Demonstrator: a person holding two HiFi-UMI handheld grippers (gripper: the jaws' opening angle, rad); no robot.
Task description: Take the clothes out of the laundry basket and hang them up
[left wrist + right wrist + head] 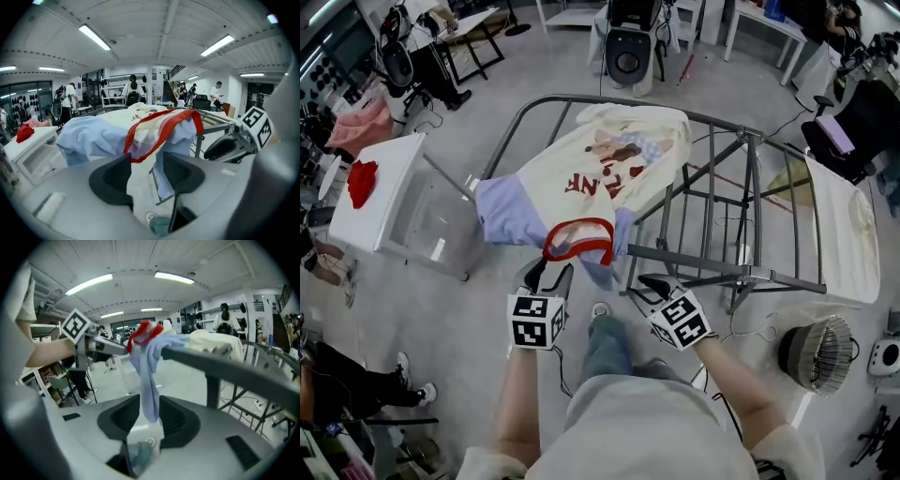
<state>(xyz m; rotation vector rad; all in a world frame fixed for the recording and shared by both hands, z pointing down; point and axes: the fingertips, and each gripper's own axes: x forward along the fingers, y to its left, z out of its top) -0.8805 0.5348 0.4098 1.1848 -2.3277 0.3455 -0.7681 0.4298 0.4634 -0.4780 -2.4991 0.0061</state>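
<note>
A cream T-shirt (600, 169) with pale blue sleeves and a red collar lies draped over the grey metal drying rack (722, 253). Its collar and one sleeve hang over the near rail. My left gripper (549, 274) stands open just below the red collar, nothing between its jaws. In the left gripper view the shirt (140, 126) fills the space ahead of the open left gripper (147, 171). My right gripper (649, 286) is open, low beside the hanging sleeve. In the right gripper view that sleeve (147, 376) dangles in line with the right gripper (149, 418), unpressed.
At left stands a white table (380, 197) with a red cloth (361, 180) on it and a clear bin (431, 225) beside it. A cream cloth (844, 234) hangs on the rack's right wing. A round fan (820, 352) and a wire hanger (759, 333) lie on the floor.
</note>
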